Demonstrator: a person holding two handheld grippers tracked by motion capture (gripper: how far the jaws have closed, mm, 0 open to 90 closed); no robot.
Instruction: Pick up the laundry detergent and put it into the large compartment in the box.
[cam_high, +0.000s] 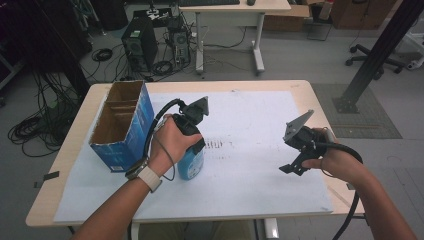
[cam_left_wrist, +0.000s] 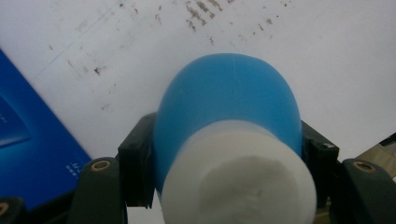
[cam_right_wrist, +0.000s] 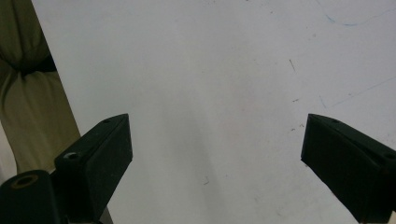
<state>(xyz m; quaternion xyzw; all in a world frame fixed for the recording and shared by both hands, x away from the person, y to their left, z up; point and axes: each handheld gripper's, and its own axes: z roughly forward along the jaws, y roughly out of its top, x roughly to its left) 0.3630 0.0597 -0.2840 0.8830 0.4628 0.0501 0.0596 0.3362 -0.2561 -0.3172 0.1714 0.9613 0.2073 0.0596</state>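
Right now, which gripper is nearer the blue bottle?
Left. The left gripper is shut on the blue bottle, jaws pressing both its sides. The right gripper hangs open over the white sheet, well off to the bottle's side.

A wooden table (cam_high: 305, 90) carries white sheet (cam_high: 260, 120), blue box (cam_high: 131, 131), bottle (cam_high: 192, 162).

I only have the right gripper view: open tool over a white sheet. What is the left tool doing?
Observer: The left tool is shut on a blue bottle just below its white cap.
Operator: Where is that bottle?
Observer: Upright at the left of the white sheet, beside an open blue box.
Operator: How does my tool sit relative to it?
Observer: The right tool hovers at the sheet's right side, well apart from the bottle.
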